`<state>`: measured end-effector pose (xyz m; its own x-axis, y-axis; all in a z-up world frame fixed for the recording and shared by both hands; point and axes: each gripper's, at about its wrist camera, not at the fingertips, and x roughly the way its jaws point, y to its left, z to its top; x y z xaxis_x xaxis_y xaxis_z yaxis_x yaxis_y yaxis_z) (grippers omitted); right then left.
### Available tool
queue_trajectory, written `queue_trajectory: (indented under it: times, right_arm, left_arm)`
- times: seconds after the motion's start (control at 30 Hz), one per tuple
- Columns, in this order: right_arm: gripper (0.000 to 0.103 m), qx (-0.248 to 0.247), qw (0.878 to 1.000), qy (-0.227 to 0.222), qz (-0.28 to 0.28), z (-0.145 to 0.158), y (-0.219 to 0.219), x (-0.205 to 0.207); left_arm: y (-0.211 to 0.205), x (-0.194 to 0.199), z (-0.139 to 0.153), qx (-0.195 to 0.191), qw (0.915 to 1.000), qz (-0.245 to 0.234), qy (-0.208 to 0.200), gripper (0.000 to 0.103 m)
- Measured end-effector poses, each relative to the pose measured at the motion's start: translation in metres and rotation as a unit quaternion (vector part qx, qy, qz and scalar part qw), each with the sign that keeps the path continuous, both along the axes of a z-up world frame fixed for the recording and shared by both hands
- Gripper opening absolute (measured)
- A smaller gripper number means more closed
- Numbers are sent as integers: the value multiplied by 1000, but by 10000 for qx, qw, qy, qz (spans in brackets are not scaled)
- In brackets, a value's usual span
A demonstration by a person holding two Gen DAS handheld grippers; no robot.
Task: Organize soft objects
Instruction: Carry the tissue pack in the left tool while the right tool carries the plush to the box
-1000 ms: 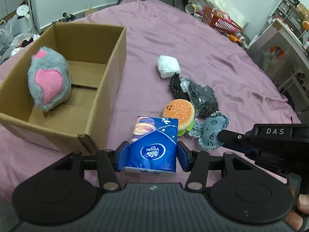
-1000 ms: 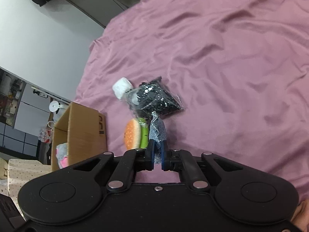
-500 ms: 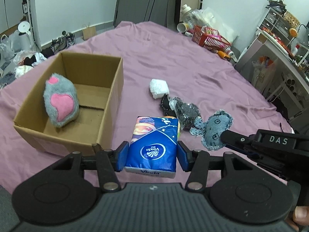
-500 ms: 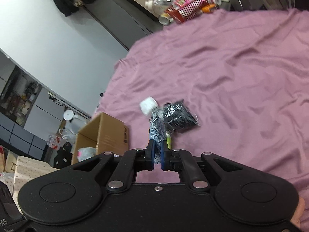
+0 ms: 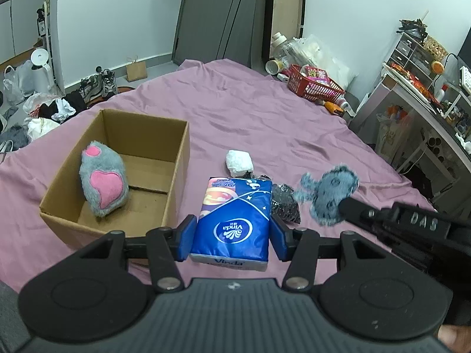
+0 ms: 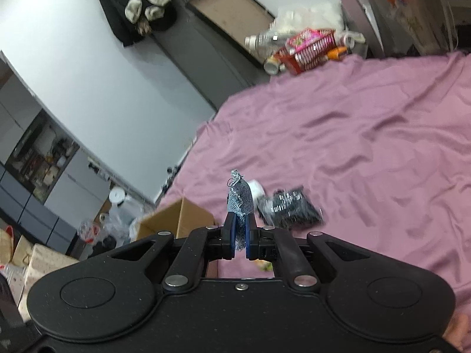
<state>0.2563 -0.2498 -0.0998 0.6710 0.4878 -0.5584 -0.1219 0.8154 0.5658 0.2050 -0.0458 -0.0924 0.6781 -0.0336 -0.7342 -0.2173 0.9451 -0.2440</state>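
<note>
My left gripper (image 5: 232, 236) is shut on a blue Vinda tissue pack (image 5: 234, 220), held above the purple bedsheet just right of the open cardboard box (image 5: 176, 173). A grey plush paw with pink pads (image 5: 103, 184) leans inside the box. My right gripper (image 6: 240, 236) is shut on a grey denim toy (image 6: 240, 198), lifted off the bed; from the left wrist view the denim toy (image 5: 329, 194) hangs blurred at the right. A white wrapped bundle (image 5: 239, 162) and a black glittery bag (image 5: 284, 204) lie on the sheet behind the pack.
A red basket (image 5: 313, 83) with bottles and clutter sits at the bed's far end. Shelves and a desk (image 5: 418, 88) stand to the right. Bags and shoes (image 5: 44, 108) litter the floor at the left. The far half of the purple bed (image 5: 265, 111) is bare sheet.
Both grippers have risen with their loads. The denim toy has been lifted off the bed and swung up. The burger toy is now hidden behind the tissue pack.
</note>
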Motion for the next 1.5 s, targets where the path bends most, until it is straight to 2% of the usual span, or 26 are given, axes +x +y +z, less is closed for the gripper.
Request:
queue_trajectory:
  times: [0.33, 0.6, 0.83, 1.23, 1.5]
  right_arm:
    - [6, -125, 9998, -96, 92, -6, 23, 6]
    - [6, -44, 9989, -380, 254, 2, 44, -3]
    - [6, 5, 9974, -573, 448, 4, 63, 1]
    - [6, -64, 9950, -482, 873, -5, 111, 9]
    - [6, -127, 9930, -326, 1129, -8, 135, 8]
  left_arm:
    - [19, -1, -5, -66, 9999, 83, -8, 52]
    - [43, 1, -4, -133, 9998, 141, -102, 52]
    - [66, 11, -12, -203, 9996, 196, 21, 52]
    - [121, 23, -27, -321, 9978, 539, 223, 52]
    - [153, 15, -32, -305, 9958, 772, 399, 52]
